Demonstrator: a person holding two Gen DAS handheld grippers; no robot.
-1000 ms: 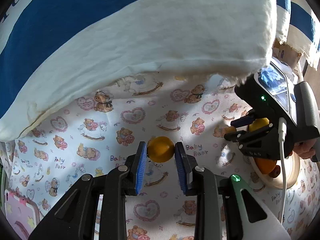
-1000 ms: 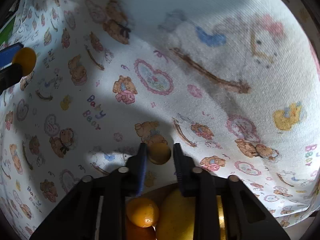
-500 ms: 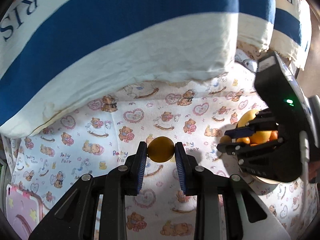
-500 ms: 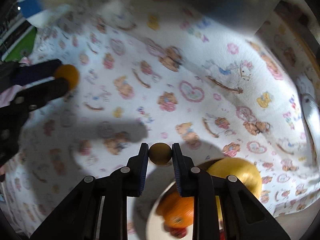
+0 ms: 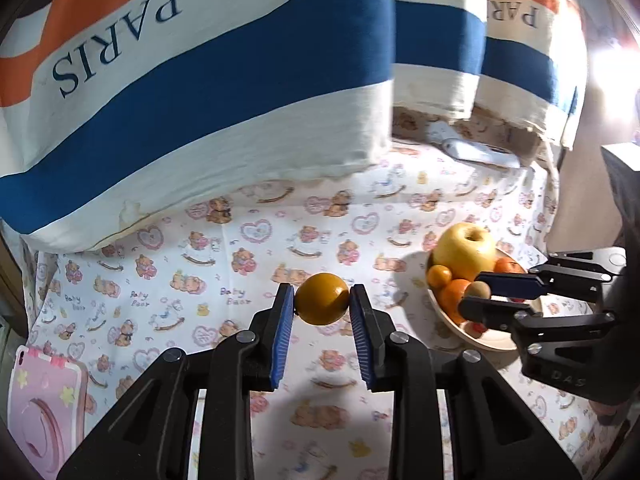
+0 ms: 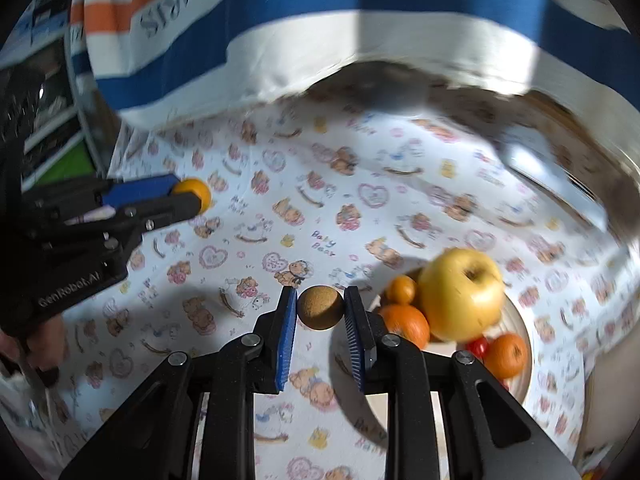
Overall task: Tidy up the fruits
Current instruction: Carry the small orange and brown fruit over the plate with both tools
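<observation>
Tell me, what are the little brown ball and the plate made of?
The brown ball looks like cork or a rough-skinned fruit: speckled, matte, no shine. The plate looks like pale wood or ceramic: smooth cream rim, though I cannot tell which.

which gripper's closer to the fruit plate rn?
Right. The right gripper, shut on a small brown fruit, hangs at the plate; the left gripper, gripping an orange fruit, is well aside.
</observation>
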